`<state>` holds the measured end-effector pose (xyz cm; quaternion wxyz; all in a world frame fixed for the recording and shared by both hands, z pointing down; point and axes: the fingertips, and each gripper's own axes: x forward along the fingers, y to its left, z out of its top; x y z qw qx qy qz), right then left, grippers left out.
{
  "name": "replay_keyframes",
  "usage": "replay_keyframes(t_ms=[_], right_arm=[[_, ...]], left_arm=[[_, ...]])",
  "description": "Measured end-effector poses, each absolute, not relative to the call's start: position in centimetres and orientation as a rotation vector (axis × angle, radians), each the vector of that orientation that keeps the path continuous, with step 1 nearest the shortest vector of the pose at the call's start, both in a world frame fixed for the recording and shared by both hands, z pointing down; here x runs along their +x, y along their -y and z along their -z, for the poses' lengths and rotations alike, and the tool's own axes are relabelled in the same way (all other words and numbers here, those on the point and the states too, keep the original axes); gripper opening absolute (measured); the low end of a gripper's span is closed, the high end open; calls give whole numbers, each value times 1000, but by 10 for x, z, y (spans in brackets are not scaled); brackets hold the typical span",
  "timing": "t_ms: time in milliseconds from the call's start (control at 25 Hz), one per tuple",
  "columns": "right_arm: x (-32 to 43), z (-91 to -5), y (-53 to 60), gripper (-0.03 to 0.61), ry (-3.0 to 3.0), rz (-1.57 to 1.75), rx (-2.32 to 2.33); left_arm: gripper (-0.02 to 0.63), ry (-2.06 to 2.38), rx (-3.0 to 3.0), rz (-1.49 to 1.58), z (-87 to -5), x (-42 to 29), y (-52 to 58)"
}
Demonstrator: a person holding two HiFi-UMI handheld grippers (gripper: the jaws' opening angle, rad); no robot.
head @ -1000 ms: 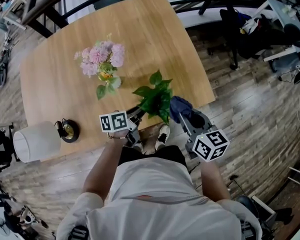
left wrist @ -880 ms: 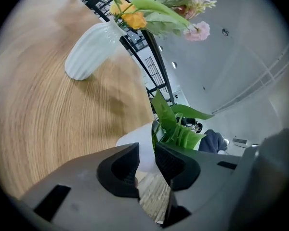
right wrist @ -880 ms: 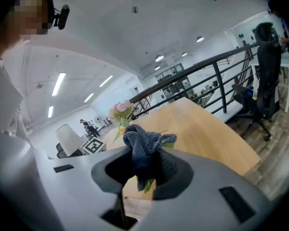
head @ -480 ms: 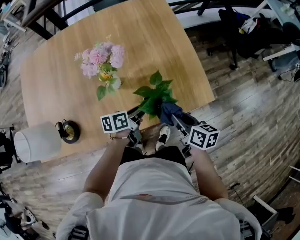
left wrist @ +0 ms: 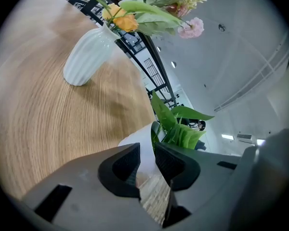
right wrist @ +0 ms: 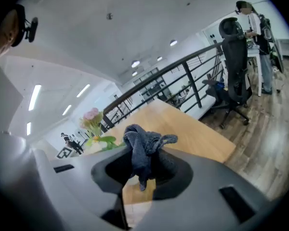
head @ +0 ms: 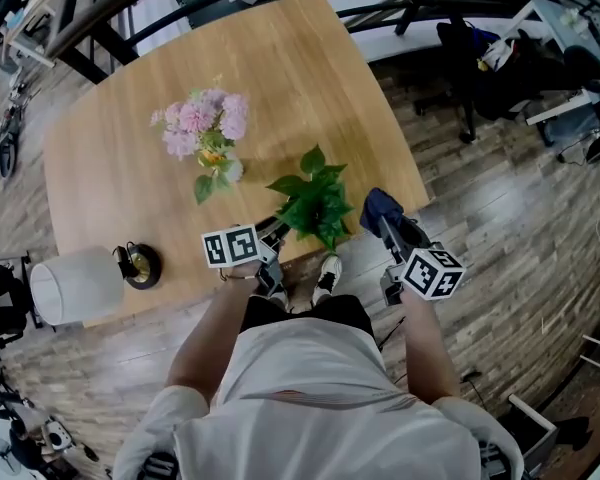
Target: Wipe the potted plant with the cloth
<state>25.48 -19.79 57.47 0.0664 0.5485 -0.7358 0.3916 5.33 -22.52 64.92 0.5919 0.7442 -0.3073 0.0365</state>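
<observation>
The potted plant (head: 315, 204) stands at the near edge of the wooden table (head: 280, 58), its green leaves hiding the pot from above. In the left gripper view its white pot (left wrist: 137, 142) sits between the jaws, with leaves (left wrist: 180, 126) just beyond. My left gripper (head: 272, 238) (left wrist: 147, 160) is shut on the pot's rim. My right gripper (head: 390, 223) (right wrist: 143, 166) is shut on a dark blue cloth (head: 378, 206) (right wrist: 142, 148). It holds the cloth just right of the leaves, apart from them.
A white ribbed vase (left wrist: 86, 54) of pink flowers (head: 205, 123) stands behind the plant. A white lamp (head: 75, 283) lies at the table's near left. A black railing (right wrist: 183, 76) runs behind the table, with an office chair (right wrist: 233, 66) and a person beyond it.
The right gripper carried the cloth left onto the plant's leaves half a second ago, then drew back right, off them. The left gripper has stayed on the pot.
</observation>
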Motion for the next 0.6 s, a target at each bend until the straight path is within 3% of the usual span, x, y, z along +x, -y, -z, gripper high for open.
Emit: replay_keyframes(t_ms=[200,400,600], right_arm=[[214,-526,241,144,2524,-1188,1479],[160,-558,264,144,2473,-1388,1186],[188,-599,271,144,2293,-1407,1338]], left_arm=[[97,720,1728,-79,-649,53,226],[97,729,1739,-93,-649,54,226],[97,728,1738,-89,-649,54,226]])
